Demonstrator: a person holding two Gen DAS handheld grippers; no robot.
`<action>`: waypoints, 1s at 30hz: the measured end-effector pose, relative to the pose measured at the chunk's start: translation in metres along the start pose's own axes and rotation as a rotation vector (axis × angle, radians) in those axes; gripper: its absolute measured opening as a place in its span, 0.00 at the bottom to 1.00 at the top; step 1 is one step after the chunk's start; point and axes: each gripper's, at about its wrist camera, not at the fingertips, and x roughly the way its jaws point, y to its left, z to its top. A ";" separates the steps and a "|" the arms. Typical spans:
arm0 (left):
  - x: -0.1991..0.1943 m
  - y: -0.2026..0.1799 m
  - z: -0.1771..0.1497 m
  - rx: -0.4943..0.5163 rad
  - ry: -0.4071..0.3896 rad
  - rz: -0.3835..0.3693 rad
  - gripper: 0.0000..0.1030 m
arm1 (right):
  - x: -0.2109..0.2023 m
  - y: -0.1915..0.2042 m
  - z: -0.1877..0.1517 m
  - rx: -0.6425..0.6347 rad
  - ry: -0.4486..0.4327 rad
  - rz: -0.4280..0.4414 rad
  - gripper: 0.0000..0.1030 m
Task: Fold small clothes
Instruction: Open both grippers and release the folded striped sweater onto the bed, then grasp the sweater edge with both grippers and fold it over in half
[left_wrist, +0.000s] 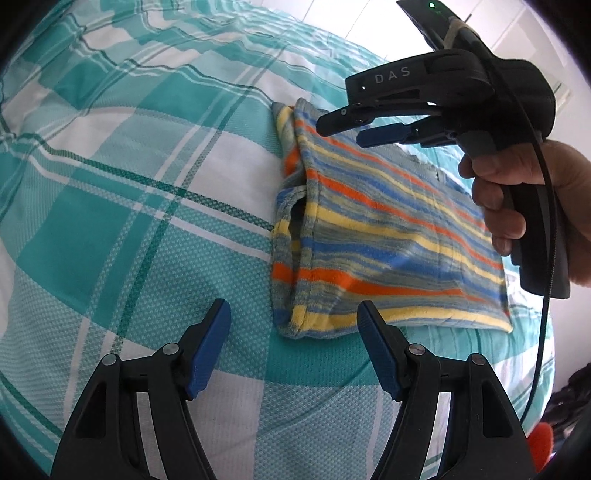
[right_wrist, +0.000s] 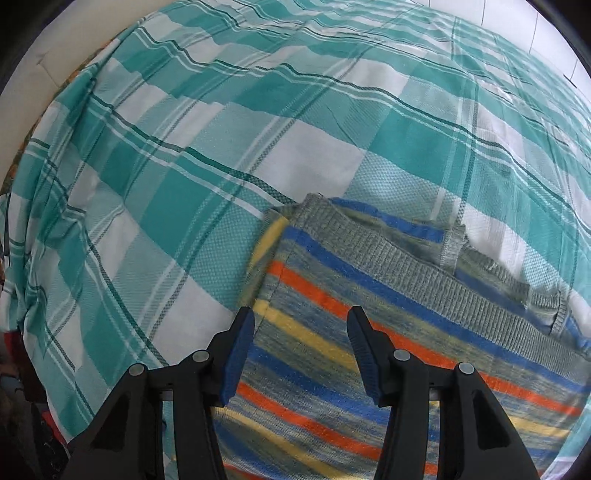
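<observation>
A small knit garment (left_wrist: 388, 236) in grey, blue, orange and yellow stripes lies folded into a rectangle on the teal plaid bedsheet (left_wrist: 129, 166). My left gripper (left_wrist: 293, 314) stands open just above the garment's near left corner, with its pads touching no cloth. My right gripper (left_wrist: 345, 128), held by a hand (left_wrist: 517, 192), hovers over the garment's far edge. In the right wrist view, the right gripper (right_wrist: 301, 317) is open and holds nothing. It points down at the striped garment (right_wrist: 314, 398), near its grey ribbed hem (right_wrist: 424, 280).
The plaid sheet (right_wrist: 221, 147) spreads wide to the left and far side of the garment, with soft wrinkles. A dark pile (left_wrist: 569, 398) and something red (left_wrist: 541, 439) lie past the bed's right edge. A black cable (left_wrist: 546, 258) hangs from the right gripper.
</observation>
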 end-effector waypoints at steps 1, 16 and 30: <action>0.000 0.000 0.000 0.003 0.001 0.002 0.70 | 0.000 0.000 0.000 0.001 0.002 -0.004 0.51; 0.000 0.002 0.003 -0.014 -0.010 -0.042 0.64 | -0.001 0.005 0.044 0.057 0.001 -0.036 0.40; 0.005 -0.016 -0.005 0.059 -0.046 -0.049 0.07 | 0.053 0.043 0.058 -0.020 0.094 -0.235 0.09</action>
